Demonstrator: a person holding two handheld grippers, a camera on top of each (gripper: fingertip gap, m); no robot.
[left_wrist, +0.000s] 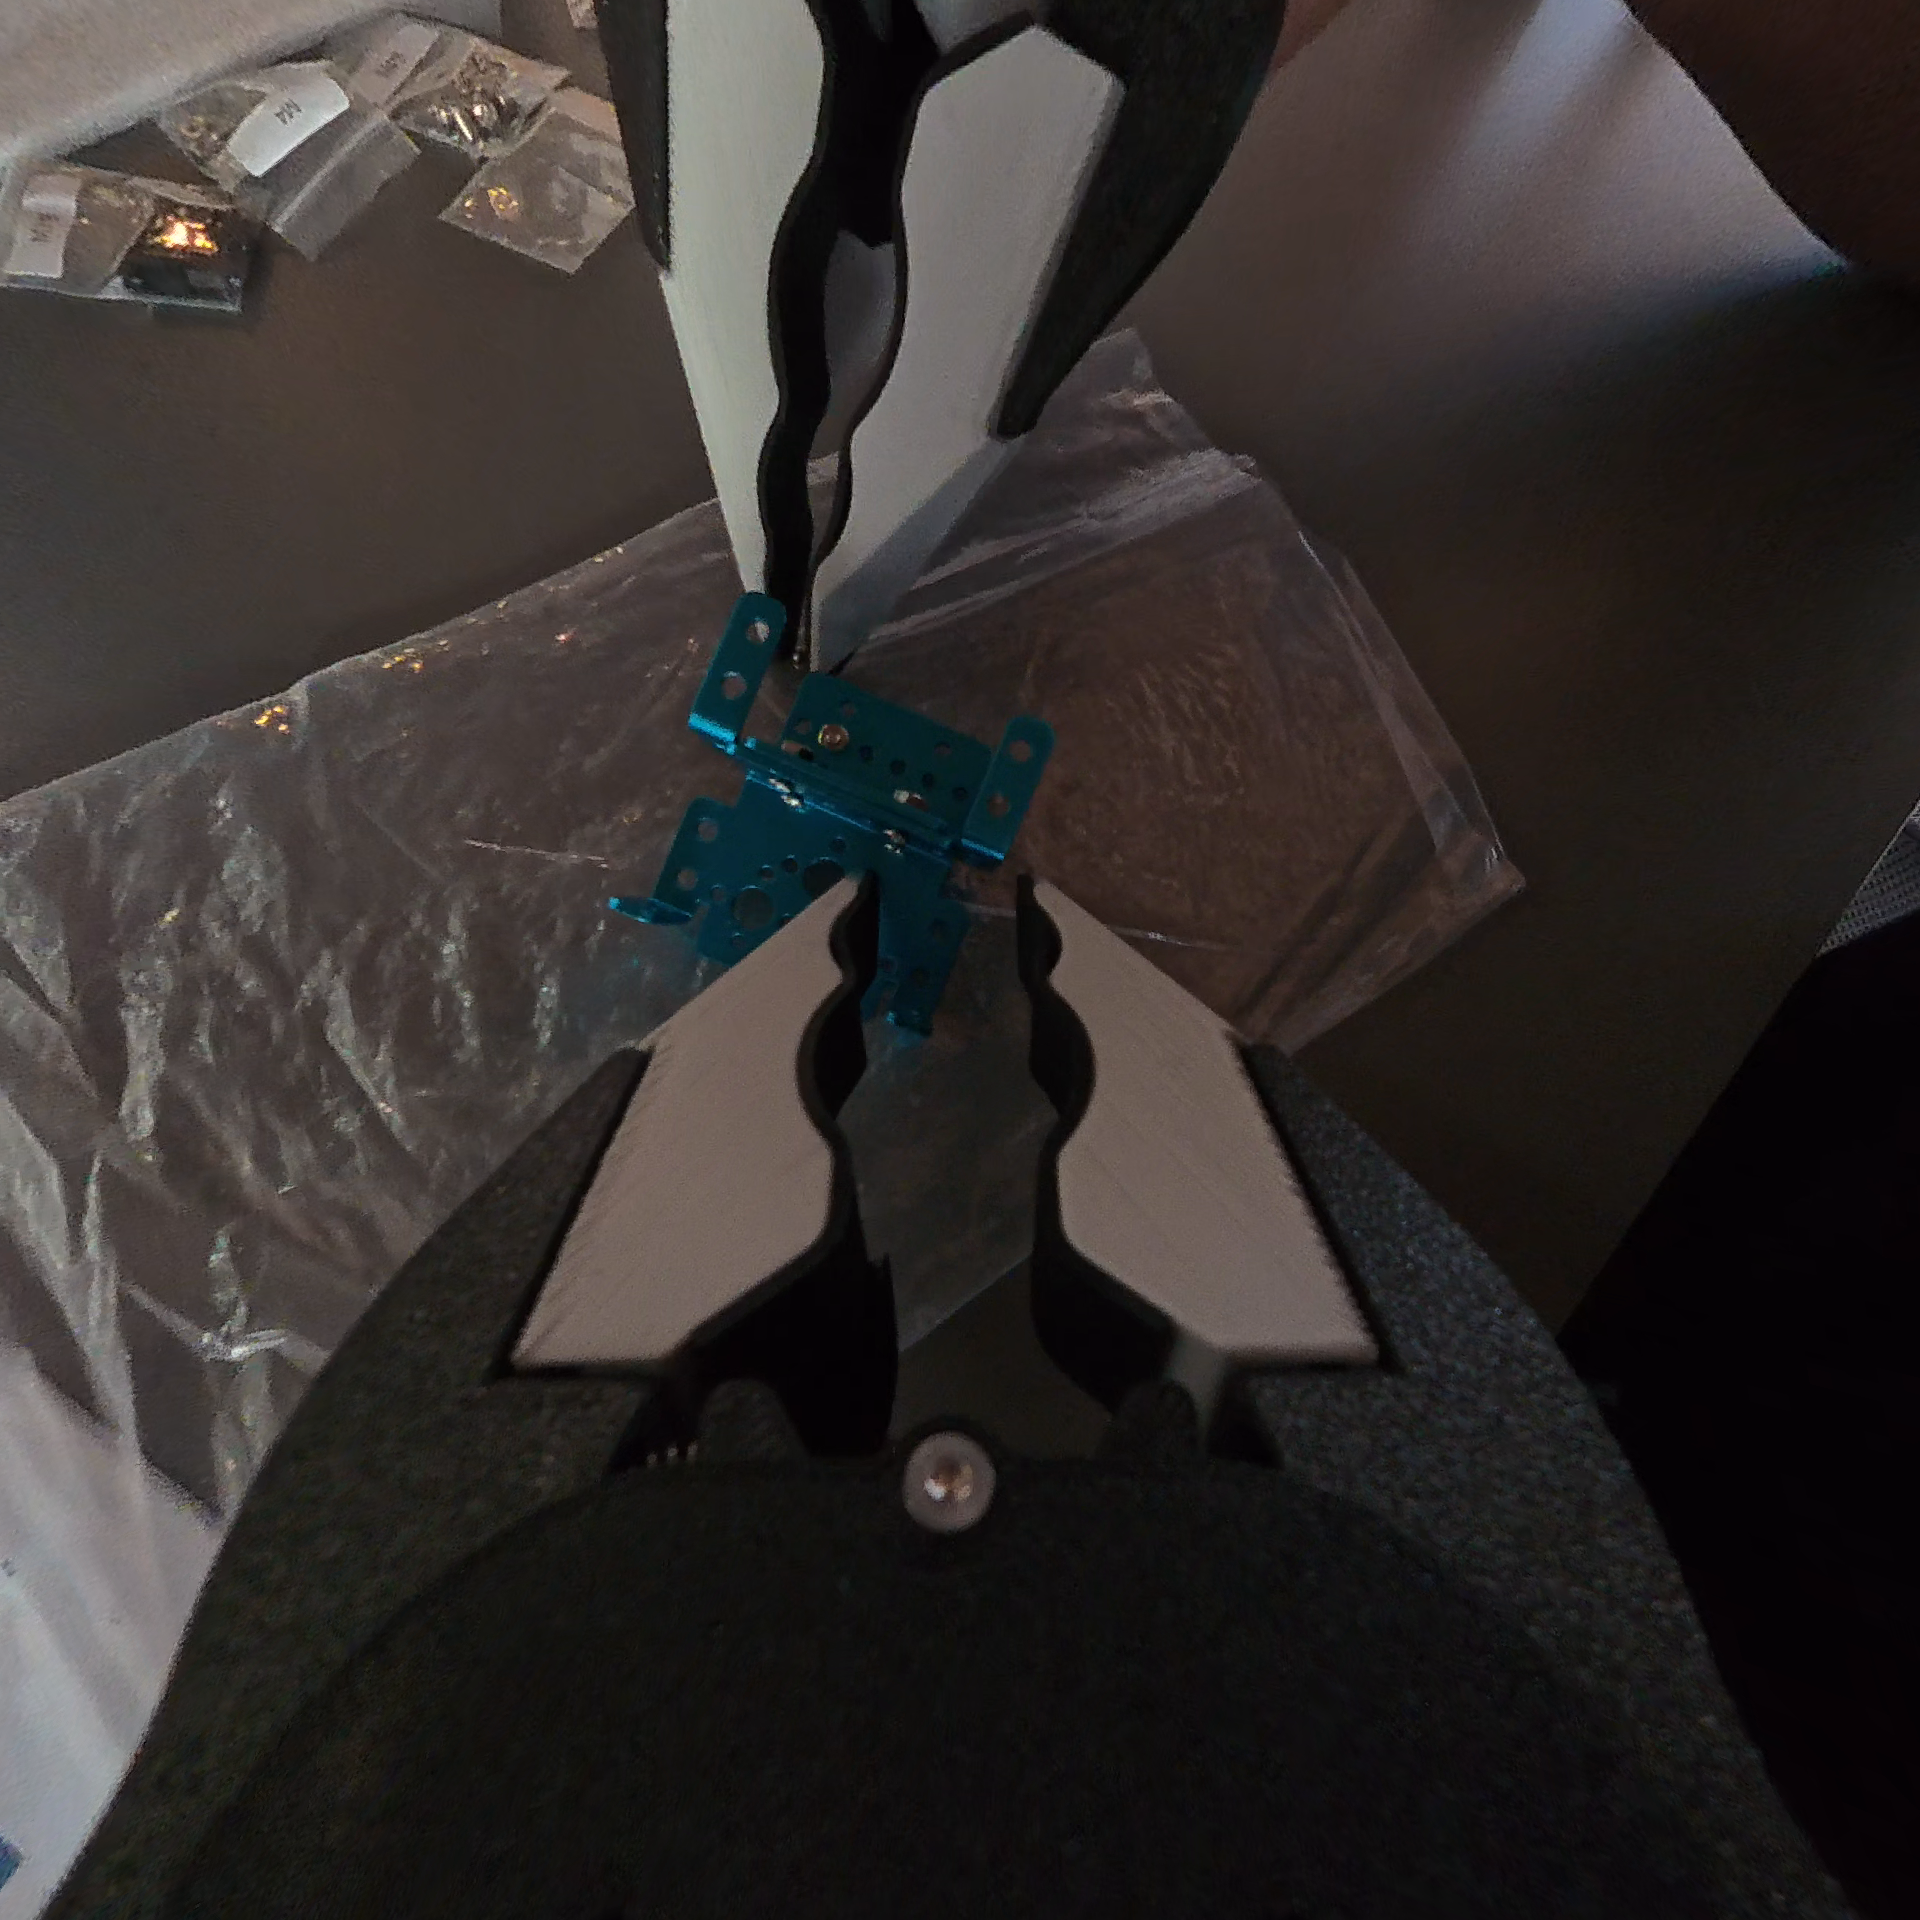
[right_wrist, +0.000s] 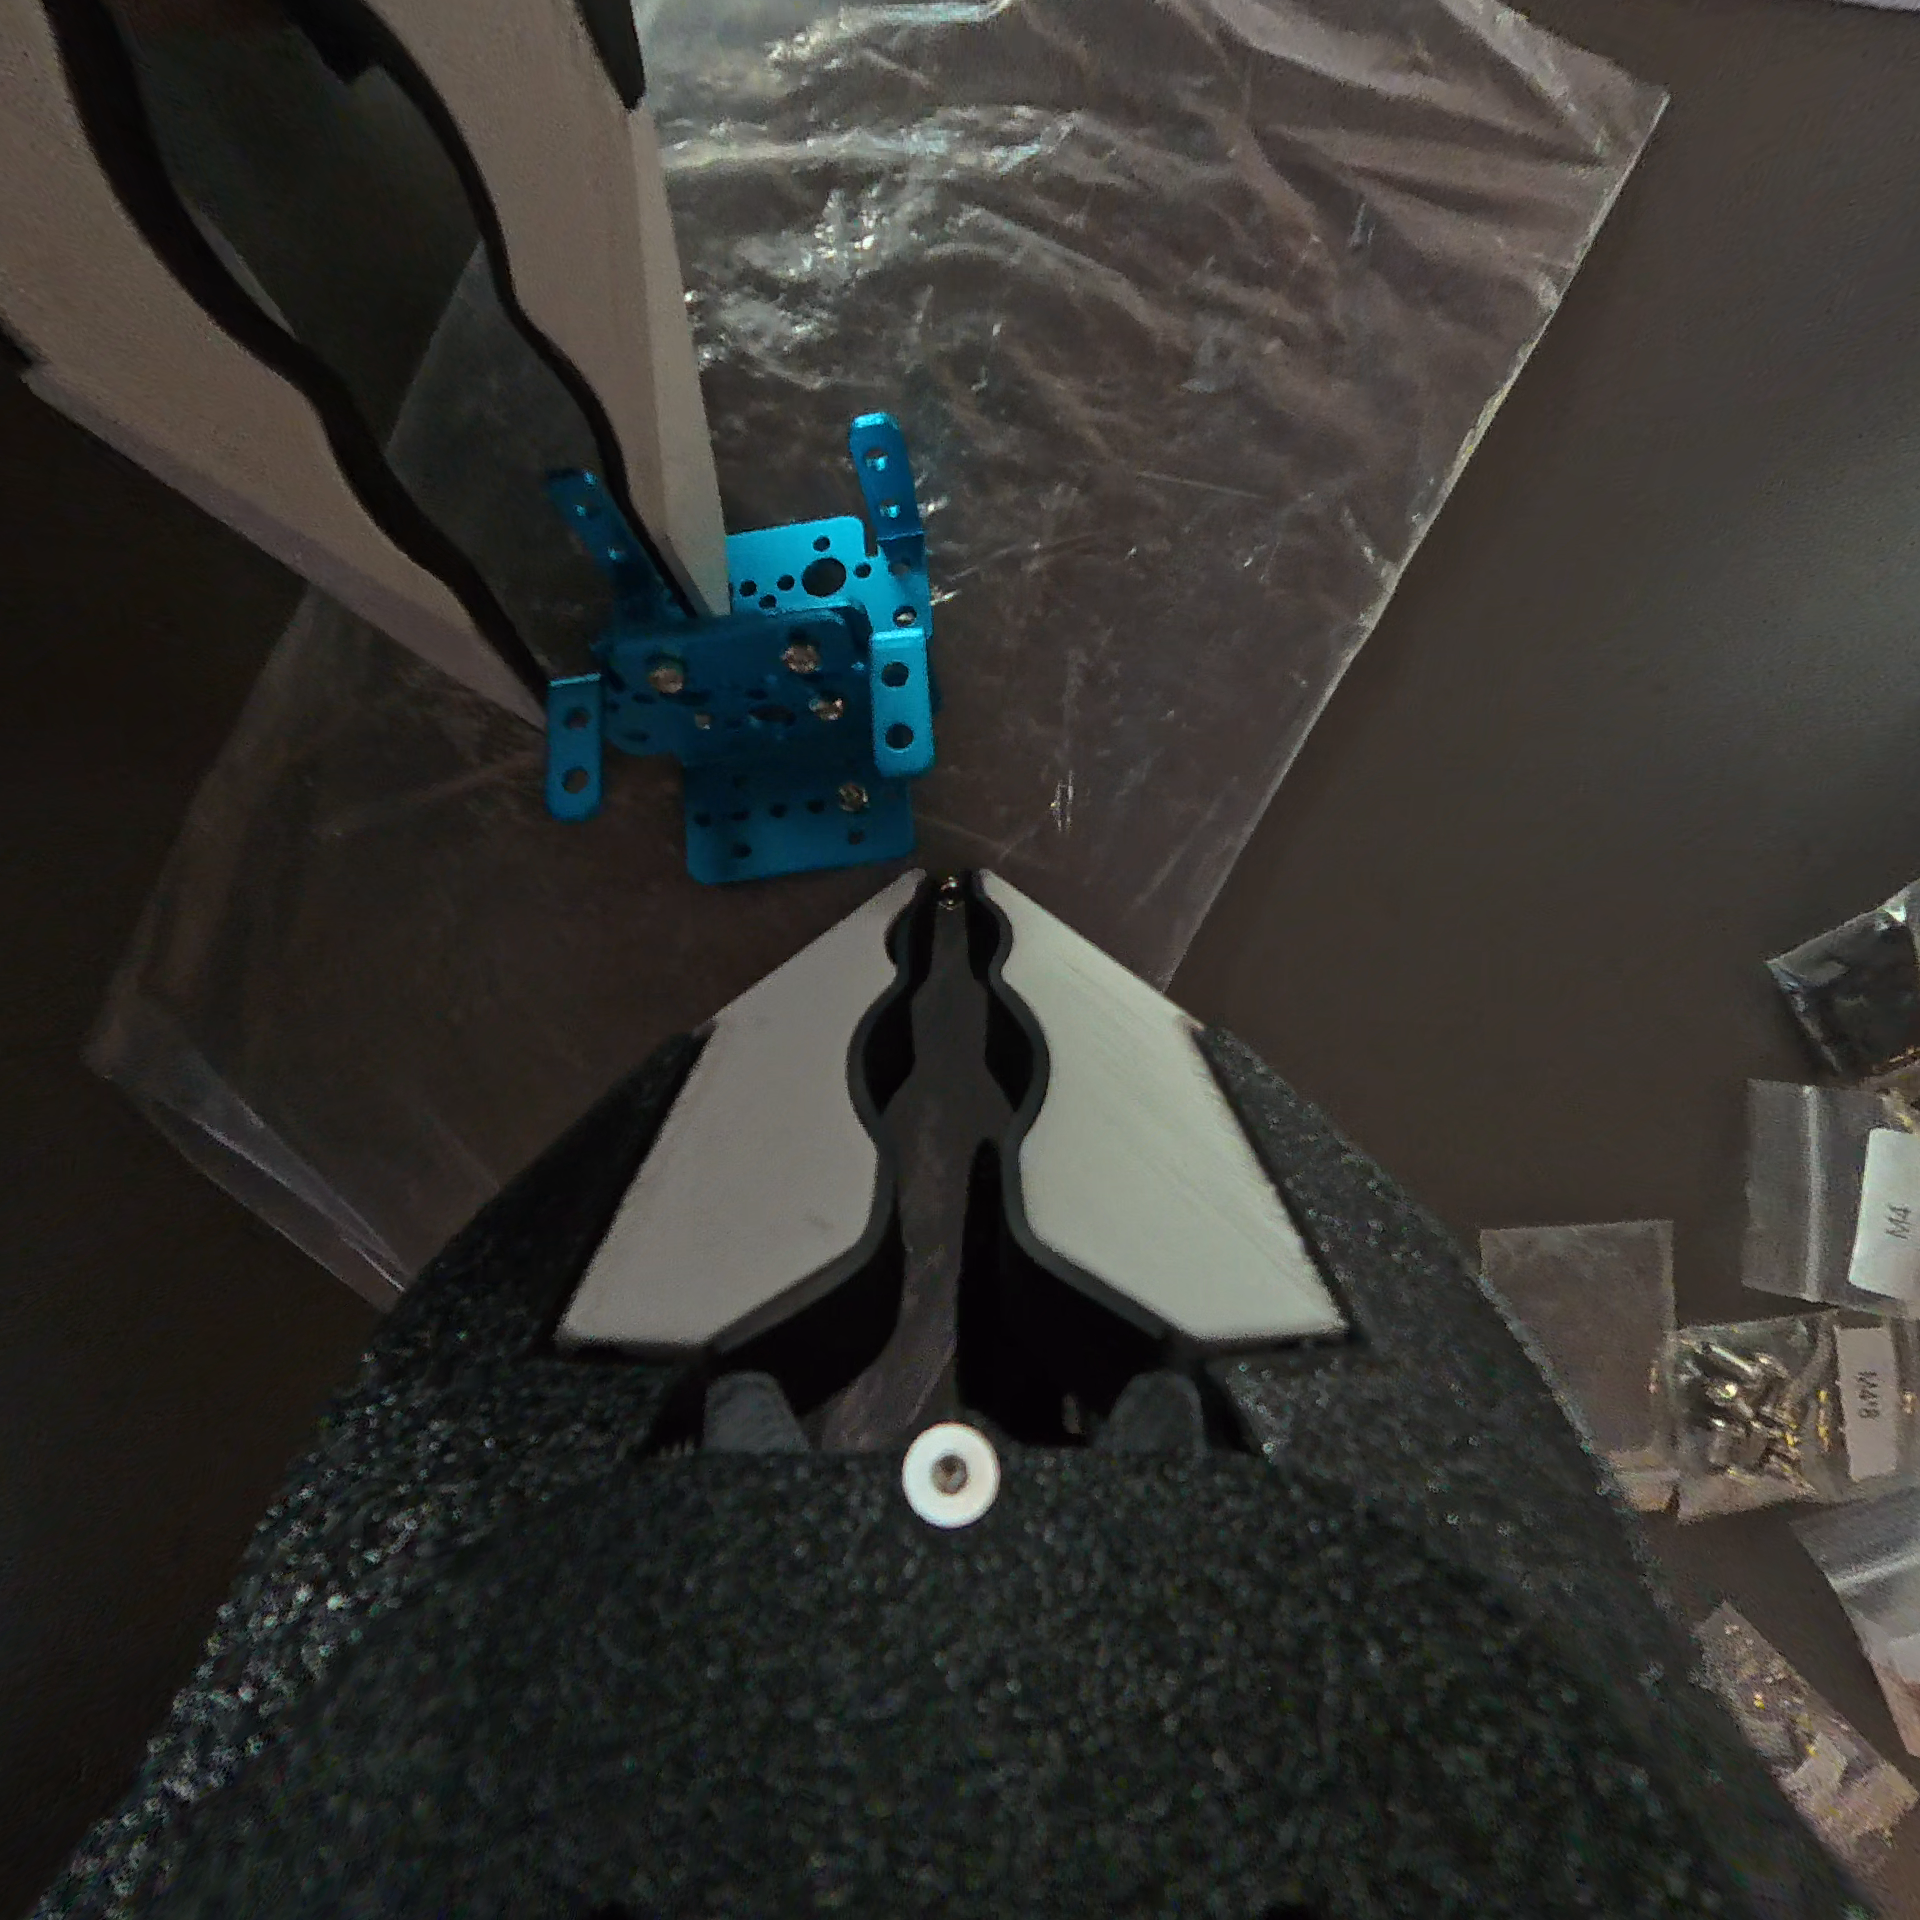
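A blue metal bracket assembly (left_wrist: 831, 821) with many holes and upright tabs lies on a clear plastic bag (left_wrist: 312, 883). My left gripper (left_wrist: 938, 883) is open and straddles the bracket's near edge, with a blue strip loose between its fingers. My right gripper (right_wrist: 948, 883) is shut on a small screw (right_wrist: 948, 900) at its tips, just short of the bracket (right_wrist: 790, 727). In the left wrist view the right gripper (left_wrist: 805, 634) comes down from the top beside a bracket tab. In the right wrist view the left gripper (right_wrist: 629, 660) reaches in from the upper left.
A clear thick plastic slab (left_wrist: 1247, 779) lies under the bag on the dark brown table (left_wrist: 312, 468). Several small zip bags of hardware (right_wrist: 1818, 1351) lie to the right of my right gripper; they also show in the left wrist view (left_wrist: 312, 156) at the far left. Left tips to right tips: about 7 cm.
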